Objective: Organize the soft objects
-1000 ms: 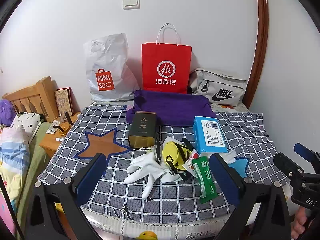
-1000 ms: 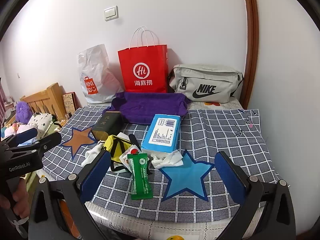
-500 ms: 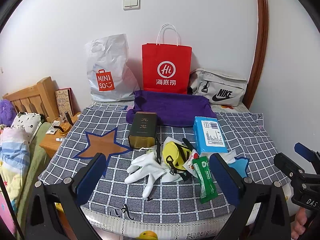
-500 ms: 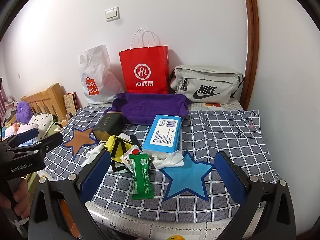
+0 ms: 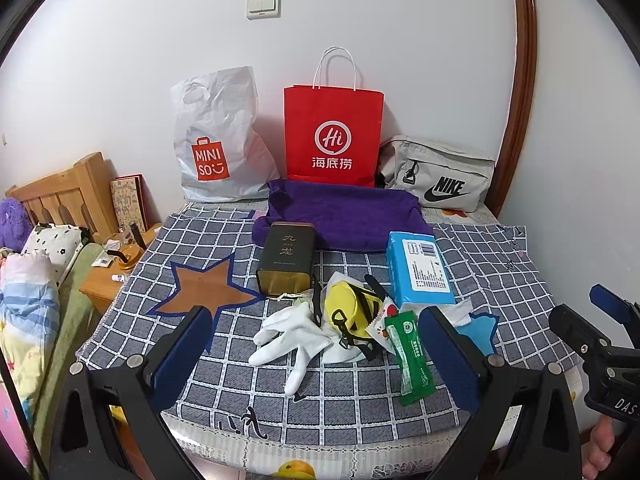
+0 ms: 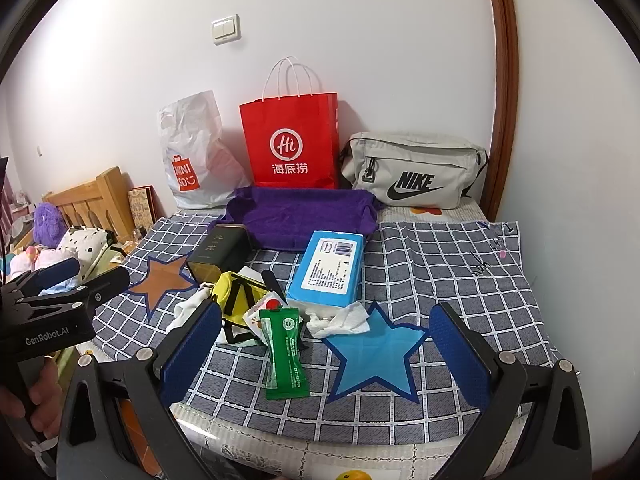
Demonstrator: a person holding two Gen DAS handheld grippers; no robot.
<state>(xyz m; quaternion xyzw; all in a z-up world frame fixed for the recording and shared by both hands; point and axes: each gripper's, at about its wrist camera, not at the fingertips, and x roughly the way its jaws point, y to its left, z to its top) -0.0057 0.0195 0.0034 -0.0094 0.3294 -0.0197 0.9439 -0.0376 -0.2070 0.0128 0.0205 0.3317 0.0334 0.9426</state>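
2 tongs: left tongs (image 5: 320, 344) and right tongs (image 6: 326, 342) both stand spread wide with nothing between the pads, held back at the near edge of the tabletop (image 6: 460, 280); judged a survey stance ahead of a first pick.
Left tongs aim: frames the white glove (image 5: 294, 334) and yellow pouch (image 5: 350, 310), so the nearest soft item sits straight ahead of the jaws.
Right tongs aim: frames the green sachet (image 6: 286, 350) and the blue star patch (image 6: 376, 350); judged to cover the right half of the pile.
White glove: lies flat on the checked cloth, fingers splayed toward the near edge, touching the yellow pouch; its loose fabric offers an easy pinch.
Crumpled tissue (image 6: 340, 318): rests against the near end of the blue tissue pack (image 6: 328, 268), partly over the star patch.
Blue tissue pack: lies flat, label up, just behind the clutter.
Dark tin (image 5: 286, 258): lies on its side at the left of the pile; rigid, so judged outside the soft group.
Purple cloth (image 5: 344, 216): spread behind the pile with raised edges, like a tray; judged a likely drop zone, near enough for either arm.
Far row: white plastic bag (image 5: 216, 140), red paper bag (image 5: 334, 132) and grey waist bag (image 5: 438, 178) lean against the wall, well apart from the working pile.
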